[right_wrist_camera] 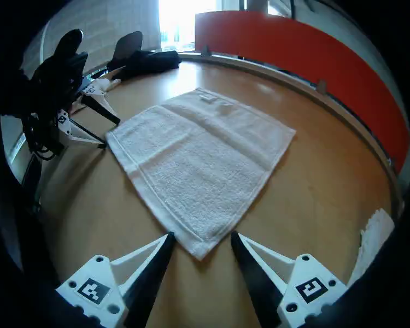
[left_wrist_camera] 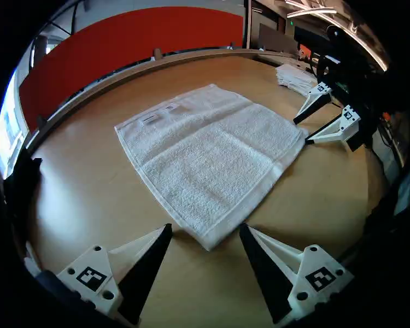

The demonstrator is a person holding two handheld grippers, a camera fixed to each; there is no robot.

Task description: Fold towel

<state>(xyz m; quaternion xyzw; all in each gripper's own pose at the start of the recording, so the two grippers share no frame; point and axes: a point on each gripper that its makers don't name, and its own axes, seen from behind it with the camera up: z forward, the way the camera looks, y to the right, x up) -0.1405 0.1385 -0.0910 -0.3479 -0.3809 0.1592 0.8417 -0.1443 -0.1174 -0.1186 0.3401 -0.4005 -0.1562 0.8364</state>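
Note:
A white towel [left_wrist_camera: 208,156] [right_wrist_camera: 197,161] lies flat on the wooden table, spread as a rough square with small labels near its far edge. In the left gripper view my left gripper [left_wrist_camera: 206,240] stands open, its black fingertips either side of the towel's near corner, just above the table. The right gripper [left_wrist_camera: 304,128] appears at the towel's far right corner, open. In the right gripper view my right gripper [right_wrist_camera: 202,243] is open around the towel's nearest corner, and the left gripper [right_wrist_camera: 109,131] sits open at the far left corner.
The wooden table [left_wrist_camera: 85,180] [right_wrist_camera: 325,180] curves away to a raised rim, with a red wall panel [left_wrist_camera: 128,38] [right_wrist_camera: 314,60] behind. A stack of folded white towels [left_wrist_camera: 295,76] lies at the back right. Dark cloth [right_wrist_camera: 145,60] rests near the far rim.

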